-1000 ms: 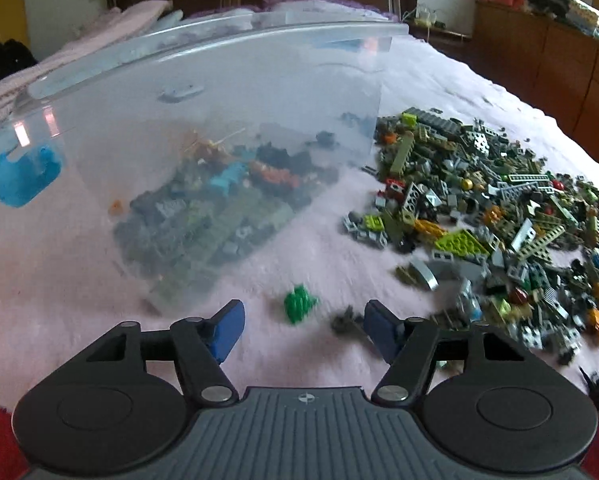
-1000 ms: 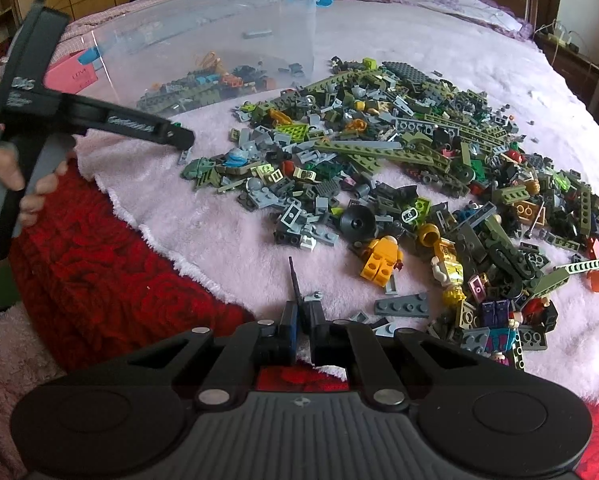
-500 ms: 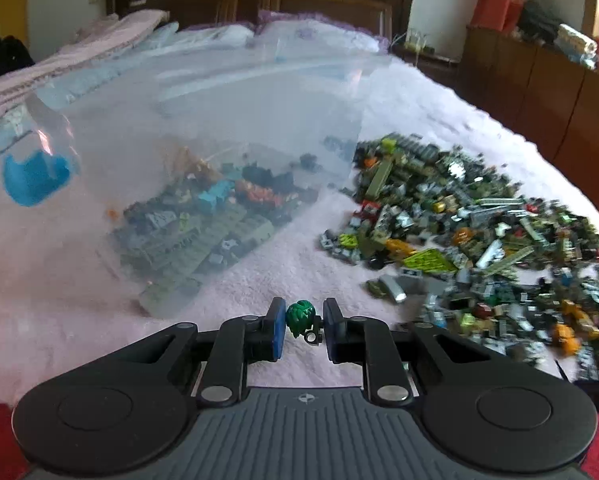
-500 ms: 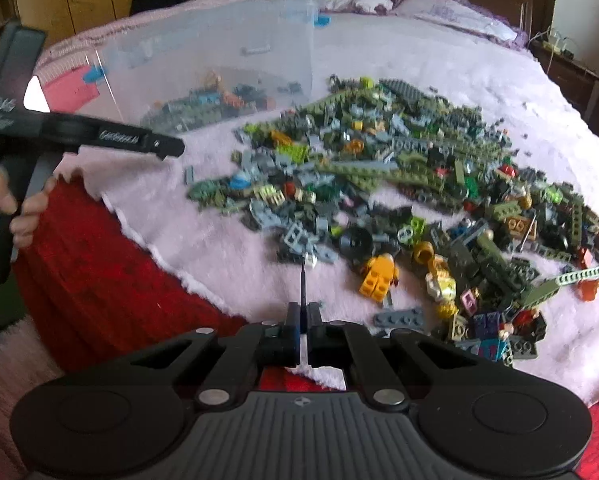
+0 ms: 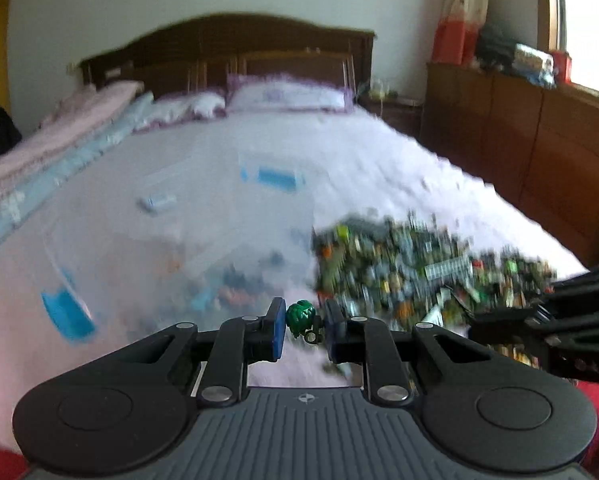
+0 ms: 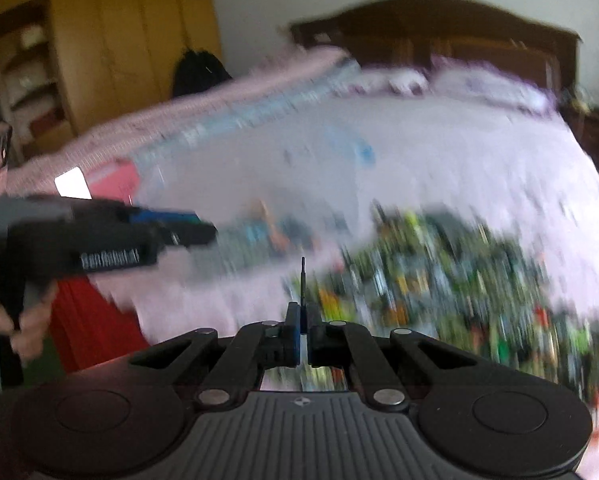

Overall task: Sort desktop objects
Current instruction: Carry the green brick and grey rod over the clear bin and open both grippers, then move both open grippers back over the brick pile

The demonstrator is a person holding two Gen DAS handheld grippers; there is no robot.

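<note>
My left gripper (image 5: 302,322) is shut on a small green toy piece (image 5: 300,315) and holds it above the bed, in front of the clear plastic bin (image 5: 203,240) with blue latches. The pile of loose toy bricks (image 5: 411,272) lies to the right of the bin. My right gripper (image 6: 303,326) is shut on a thin dark rod-like piece (image 6: 302,280) that sticks up between the pads. In the right wrist view the bin (image 6: 283,200) and brick pile (image 6: 459,280) are blurred, and the left gripper (image 6: 171,232) shows at the left.
The white bedspread (image 5: 339,152) stretches to the pillows and dark headboard (image 5: 227,56). A red blanket edge (image 6: 87,320) hangs at the bed's near side. A wooden cabinet (image 5: 519,140) runs along the right wall. The right gripper's body (image 5: 559,328) shows at right.
My left gripper closed on the green piece and lifted it, tilting upward. My right gripper, still holding the thin piece, has also lifted and tilted up toward the bin.
</note>
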